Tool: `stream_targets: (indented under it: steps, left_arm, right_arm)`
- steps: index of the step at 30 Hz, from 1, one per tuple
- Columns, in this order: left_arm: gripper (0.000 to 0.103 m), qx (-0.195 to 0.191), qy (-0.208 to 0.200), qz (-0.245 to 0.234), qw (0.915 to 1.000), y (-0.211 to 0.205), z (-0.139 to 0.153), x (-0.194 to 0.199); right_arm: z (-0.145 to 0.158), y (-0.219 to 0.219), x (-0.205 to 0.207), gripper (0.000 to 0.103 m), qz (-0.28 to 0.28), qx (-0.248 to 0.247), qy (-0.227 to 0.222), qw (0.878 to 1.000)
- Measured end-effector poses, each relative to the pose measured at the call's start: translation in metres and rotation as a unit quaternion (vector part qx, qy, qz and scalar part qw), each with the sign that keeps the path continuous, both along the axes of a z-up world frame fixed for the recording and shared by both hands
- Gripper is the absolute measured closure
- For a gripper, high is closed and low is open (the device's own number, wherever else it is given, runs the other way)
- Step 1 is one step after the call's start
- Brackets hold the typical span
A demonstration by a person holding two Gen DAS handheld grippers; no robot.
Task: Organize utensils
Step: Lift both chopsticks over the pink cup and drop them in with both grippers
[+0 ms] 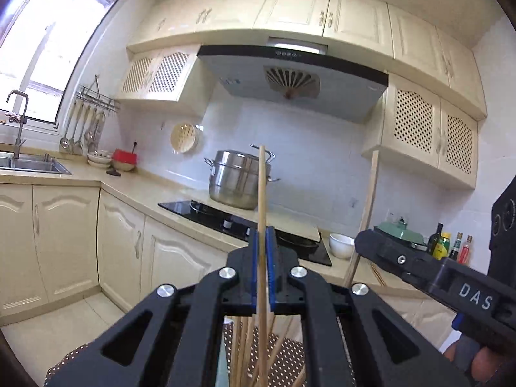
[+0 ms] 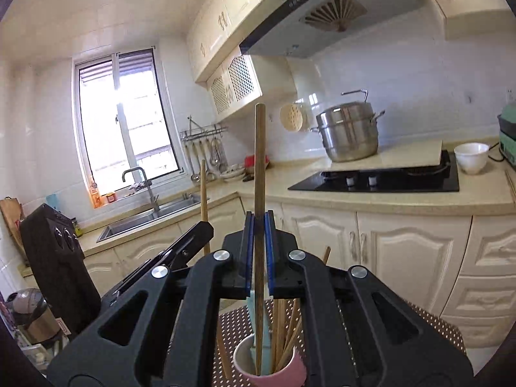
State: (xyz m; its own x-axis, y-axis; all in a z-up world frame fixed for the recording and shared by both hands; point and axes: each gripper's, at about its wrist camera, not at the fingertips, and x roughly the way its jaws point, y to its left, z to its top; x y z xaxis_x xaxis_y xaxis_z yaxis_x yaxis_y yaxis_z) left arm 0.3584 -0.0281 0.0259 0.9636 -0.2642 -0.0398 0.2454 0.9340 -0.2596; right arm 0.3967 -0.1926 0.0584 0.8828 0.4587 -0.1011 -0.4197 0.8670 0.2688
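your left gripper (image 1: pixel 264 242) is clamped on a pale chopstick (image 1: pixel 262 187), upright above the bundle. your right gripper (image 2: pixel 259 225), lettered "das", pinches a darker chopstick (image 2: pixel 259 161) above the pink cup (image 2: pixel 274 372).

One text can be read — the white capitals "DAS" on the black body of the right gripper (image 1: pixel 364 242), at the left wrist view's right edge. The bottle labels on the counter — too small to read.
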Motion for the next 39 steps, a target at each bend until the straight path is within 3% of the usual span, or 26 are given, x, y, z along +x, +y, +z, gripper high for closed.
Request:
stream_targets:
  steps: [11, 21, 22, 25, 31, 39]
  left_arm:
    - [0.098, 0.024, 0.008, 0.016, 0.9995, -0.005, -0.039, 0.023]
    - [0.097, 0.038, 0.024, 0.011, 0.9989, -0.004, -0.050, 0.021]
    - [0.095, 0.039, 0.030, 0.010, 0.9987, -0.004, -0.050, 0.022]
    - [0.062, 0.035, 0.042, 0.014, 0.9984, 0.000, -0.051, 0.018]
    - [0.051, 0.043, 0.055, 0.022, 0.9973, 0.006, -0.044, 0.008]
    - [0.046, 0.044, 0.100, 0.035, 0.9933, 0.024, -0.033, -0.004]
  right_arm:
    - [-0.040, 0.000, 0.019, 0.096, -0.002, -0.008, 0.022, 1.000]
    - [-0.058, 0.000, 0.011, 0.096, -0.003, -0.014, 0.039, 0.999]
    - [-0.059, 0.000, 0.010, 0.096, -0.004, -0.014, 0.040, 0.999]
    - [-0.059, 0.000, 0.007, 0.096, -0.005, -0.014, 0.044, 0.999]
    - [-0.059, 0.001, 0.001, 0.096, -0.008, -0.015, 0.048, 0.999]
    - [-0.062, 0.011, -0.006, 0.096, -0.005, -0.029, 0.055, 0.998]
